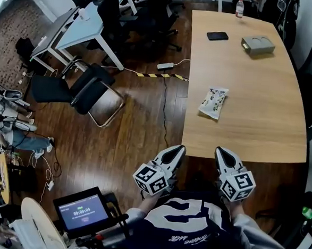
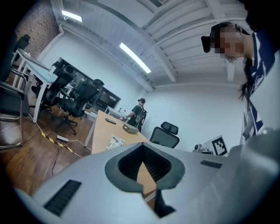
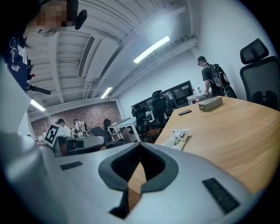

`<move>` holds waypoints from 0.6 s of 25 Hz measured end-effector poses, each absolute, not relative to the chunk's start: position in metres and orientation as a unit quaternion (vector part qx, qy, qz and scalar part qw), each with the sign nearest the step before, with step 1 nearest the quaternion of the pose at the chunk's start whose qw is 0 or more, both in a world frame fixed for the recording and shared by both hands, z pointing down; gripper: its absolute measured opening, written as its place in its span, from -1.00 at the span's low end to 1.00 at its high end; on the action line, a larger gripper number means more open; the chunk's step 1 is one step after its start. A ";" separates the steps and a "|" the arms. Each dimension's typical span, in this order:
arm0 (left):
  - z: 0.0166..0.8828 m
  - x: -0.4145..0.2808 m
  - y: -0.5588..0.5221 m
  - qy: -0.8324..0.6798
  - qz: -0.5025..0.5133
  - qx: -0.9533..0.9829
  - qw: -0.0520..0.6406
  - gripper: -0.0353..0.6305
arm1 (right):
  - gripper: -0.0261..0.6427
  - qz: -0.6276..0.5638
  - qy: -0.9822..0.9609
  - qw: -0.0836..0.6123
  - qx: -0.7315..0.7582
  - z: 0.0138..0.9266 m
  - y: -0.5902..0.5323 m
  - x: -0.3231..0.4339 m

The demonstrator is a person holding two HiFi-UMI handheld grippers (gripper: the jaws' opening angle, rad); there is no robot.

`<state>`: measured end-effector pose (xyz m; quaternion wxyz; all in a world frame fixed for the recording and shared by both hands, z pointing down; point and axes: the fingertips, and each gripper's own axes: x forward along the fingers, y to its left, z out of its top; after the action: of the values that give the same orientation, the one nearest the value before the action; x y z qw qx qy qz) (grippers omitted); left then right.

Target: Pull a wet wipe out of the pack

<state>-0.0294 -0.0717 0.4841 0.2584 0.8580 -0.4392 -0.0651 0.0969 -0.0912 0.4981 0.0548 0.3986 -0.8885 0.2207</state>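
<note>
Wooden bench point(image 1: 262, 129), wet wipe pack point(image 1: 214, 102) untouched, both tools closed and empty.
Head view: the wet wipe pack lies flat near the middle of the bench, well apart from the left tool point(image 1: 179, 148) and the right tool point(image 1: 219, 150), which sit side by side at the near edge. A phone point(image 1: 217, 35) and a grey box point(image 1: 258, 45) lie at the far end. Left gripper view: the 2 jaws meet at the tips with nothing between them; the pack lies ahead, left of them. Right gripper view: the 2 jaws are together and empty; the pack lies ahead, right of them.

office: desks point(image 1: 84, 30), black chairs point(image 1: 73, 89), meeting table point(image 1: 253, 112)
</note>
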 end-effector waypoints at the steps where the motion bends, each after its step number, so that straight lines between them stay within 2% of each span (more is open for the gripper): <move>1: 0.486 -0.030 -0.078 -0.442 -0.061 0.856 0.260 -0.88 | -0.94 0.222 -0.888 0.058 0.397 0.502 -0.099 0.099; 12: 0.522 -0.026 -0.170 -0.428 0.012 0.859 0.282 -0.88 | -0.94 0.271 -0.870 0.075 0.406 0.547 -0.182 0.116; 15: 0.528 -0.011 -0.166 -0.398 0.022 0.871 0.288 -0.88 | -0.94 0.271 -0.859 0.078 0.426 0.546 -0.166 0.127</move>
<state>-0.0110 -0.1661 0.5283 0.2876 0.8707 -0.3983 0.0224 0.1270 -0.1664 0.5463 0.0780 0.4263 -0.8593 0.2715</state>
